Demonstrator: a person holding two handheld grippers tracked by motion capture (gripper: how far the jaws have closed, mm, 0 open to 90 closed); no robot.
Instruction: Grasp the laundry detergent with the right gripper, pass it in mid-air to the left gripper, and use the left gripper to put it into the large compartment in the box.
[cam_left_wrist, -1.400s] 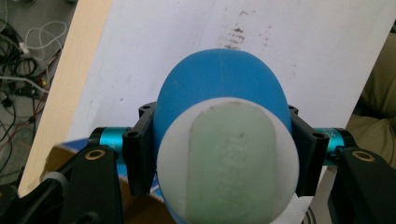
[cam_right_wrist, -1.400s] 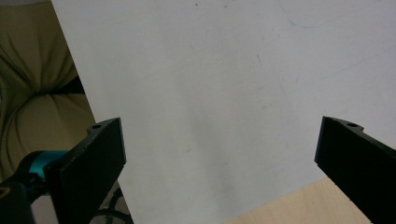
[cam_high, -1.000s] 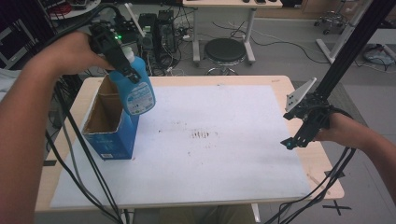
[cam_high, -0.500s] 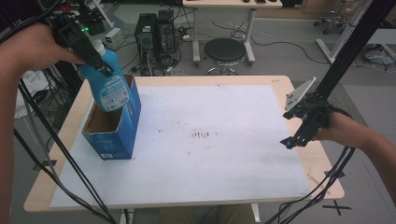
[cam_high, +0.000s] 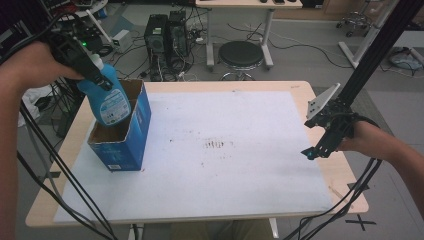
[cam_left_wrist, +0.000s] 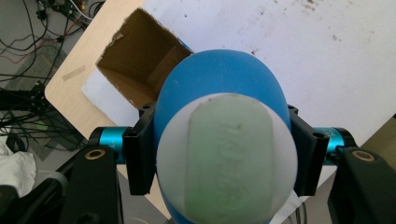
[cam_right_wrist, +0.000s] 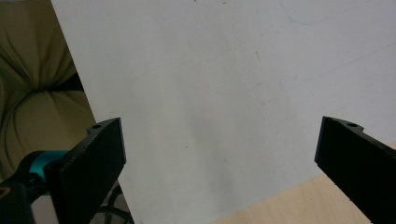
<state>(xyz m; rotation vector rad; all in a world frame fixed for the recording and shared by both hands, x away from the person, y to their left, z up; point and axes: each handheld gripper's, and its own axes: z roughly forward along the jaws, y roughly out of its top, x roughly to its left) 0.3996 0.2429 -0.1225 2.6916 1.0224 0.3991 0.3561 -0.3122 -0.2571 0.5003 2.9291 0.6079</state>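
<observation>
A blue bottle (cam_high: 111, 103) with a white cap hangs tilted over the open top of a blue cardboard box (cam_high: 126, 146) at the table's left side. My left gripper (cam_high: 93, 71) is shut on the bottle just below its cap. In the left gripper view the bottle (cam_left_wrist: 219, 81) sits between the jaws of the left gripper (cam_left_wrist: 219, 156), and the box's brown inside (cam_left_wrist: 135, 60) lies beyond it. At the table's right edge my right gripper (cam_high: 316, 148) stands open and holds nothing. In its own view the right gripper (cam_right_wrist: 219, 158) hovers over the white sheet (cam_right_wrist: 210, 70).
A white sheet (cam_high: 240, 150) covers most of the wooden table (cam_high: 345, 185). A black slanted frame post (cam_high: 370, 55) rises beside the right hand. Cables trail off both front corners. On the floor behind the table stand computer towers (cam_high: 165, 35) and a round stool (cam_high: 241, 54).
My left hand has carried the bottle leftward and a little down, from above the box's right wall to over its opening. The right hand has stayed still.
</observation>
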